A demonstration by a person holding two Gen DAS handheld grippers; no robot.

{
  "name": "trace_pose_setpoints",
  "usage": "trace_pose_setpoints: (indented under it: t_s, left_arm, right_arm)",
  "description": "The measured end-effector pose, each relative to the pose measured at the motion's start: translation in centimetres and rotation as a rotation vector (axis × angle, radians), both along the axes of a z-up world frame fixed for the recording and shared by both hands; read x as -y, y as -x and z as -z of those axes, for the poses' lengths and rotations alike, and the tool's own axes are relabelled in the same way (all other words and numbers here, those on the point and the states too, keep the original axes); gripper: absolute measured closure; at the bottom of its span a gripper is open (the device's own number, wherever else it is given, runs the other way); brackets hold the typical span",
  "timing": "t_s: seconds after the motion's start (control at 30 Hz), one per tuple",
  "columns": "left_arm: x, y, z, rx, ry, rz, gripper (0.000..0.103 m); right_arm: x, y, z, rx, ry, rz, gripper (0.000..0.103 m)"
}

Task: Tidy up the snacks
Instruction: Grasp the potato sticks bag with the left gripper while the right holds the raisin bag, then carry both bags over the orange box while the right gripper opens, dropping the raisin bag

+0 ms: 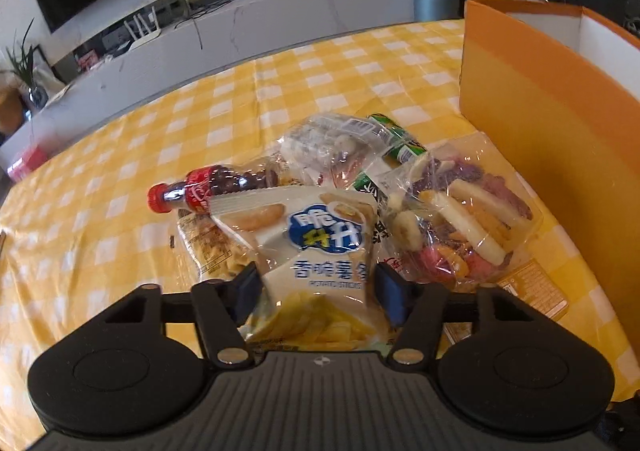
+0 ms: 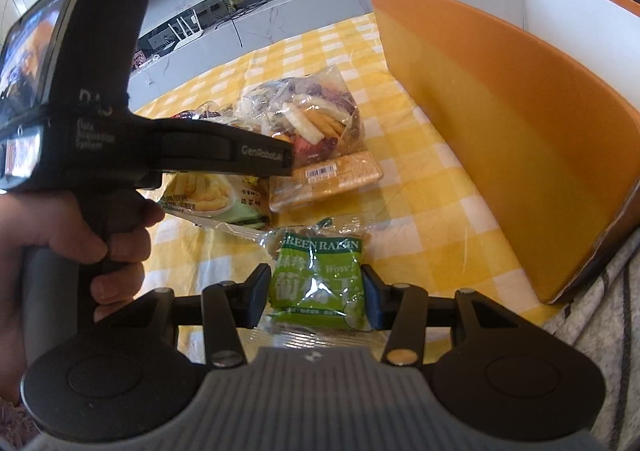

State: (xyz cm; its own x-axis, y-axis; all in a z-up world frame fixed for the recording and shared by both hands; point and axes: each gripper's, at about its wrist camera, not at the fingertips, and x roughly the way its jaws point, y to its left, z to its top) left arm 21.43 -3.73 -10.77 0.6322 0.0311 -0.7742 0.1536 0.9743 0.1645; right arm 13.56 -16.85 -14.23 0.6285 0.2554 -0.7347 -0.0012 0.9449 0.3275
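Observation:
In the left wrist view my left gripper (image 1: 318, 295) is shut on a white potato-stick bag (image 1: 316, 243); both blue pads press its sides at the near end of the snack pile. Behind it lie a small cola bottle (image 1: 208, 189), a clear bag of pale sweets (image 1: 324, 143) and a clear bag of mixed dried fruit (image 1: 460, 223). In the right wrist view my right gripper (image 2: 316, 297) is shut on a green raisin packet (image 2: 320, 275) just above the yellow checked cloth (image 2: 420, 235). The orange box (image 2: 500, 91) stands open to the right.
A hand (image 2: 80, 243) holds the left gripper's black handle at the left of the right wrist view, over the pile. An orange biscuit packet (image 2: 324, 181) and a green crisp bag (image 2: 212, 195) lie near the dried fruit. The table edge runs at the lower right.

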Motion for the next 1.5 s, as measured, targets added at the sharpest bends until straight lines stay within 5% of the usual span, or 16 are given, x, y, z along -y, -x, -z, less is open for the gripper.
trace_pose_setpoints:
  t_s: [0.2, 0.4, 0.7, 0.97, 1.5]
  left_arm:
    - [-1.6, 2.3, -1.7, -0.015, 0.035, 0.001, 0.044]
    - [-4.8, 4.8, -3.9, -0.040, 0.173, -0.048, 0.044]
    - [-7.4, 7.8, -7.9, 0.015, 0.311, -0.088, 0.044]
    - [-7.6, 9.6, -9.8, 0.085, 0.350, -0.059, 0.044]
    - [-5.8, 8.6, -12.6, 0.146, 0.451, 0.008, 0.044]
  right_arm:
    - [0.1, -0.1, 0.1, -0.001, -0.007, 0.001, 0.056]
    - [0.1, -0.1, 0.1, -0.002, -0.007, 0.002, 0.056]
    - [-0.4, 0.2, -0.2, -0.001, 0.003, -0.018, 0.056]
    - [-0.3, 1.1, -1.2, 0.034, 0.008, -0.020, 0.057]
    - [7.6, 4.4, -9.5, 0.256, -0.184, 0.045, 0.057]
